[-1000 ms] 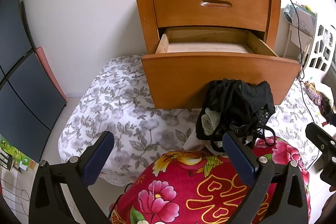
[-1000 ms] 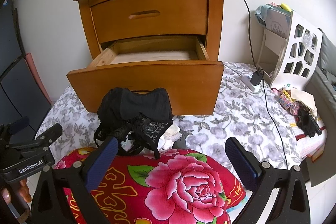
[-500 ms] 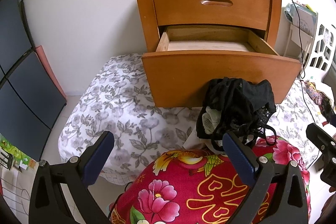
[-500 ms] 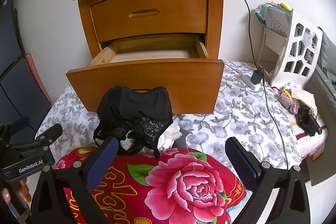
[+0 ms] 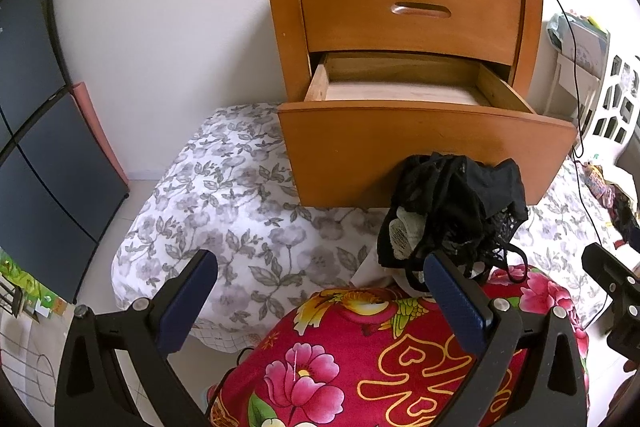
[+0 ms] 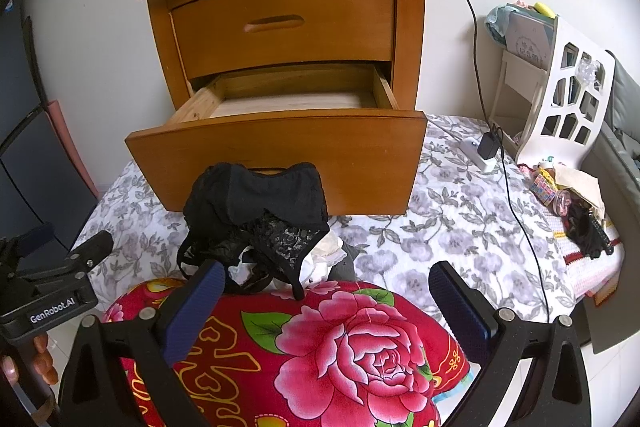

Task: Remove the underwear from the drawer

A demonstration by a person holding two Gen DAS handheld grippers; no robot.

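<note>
Underwear [image 6: 256,215] before drawer [image 6: 276,159], on cushion [image 6: 320,343]

both views slightly nearer the drawer [image 5: 424,151]

Both wrist cameras sit low over a red floral cushion [image 5: 400,355] and face the wooden nightstand [image 6: 288,39] with its open lower drawer [image 6: 280,155]. The left view looks from the left, showing dark panels [image 5: 40,147] beside it; the right view looks from the right, taking in a white rack [image 6: 560,99]. Both share the nightstand, drawer, black underwear [image 5: 452,211] and floral bedspread [image 6: 460,219] at close range.
</note>
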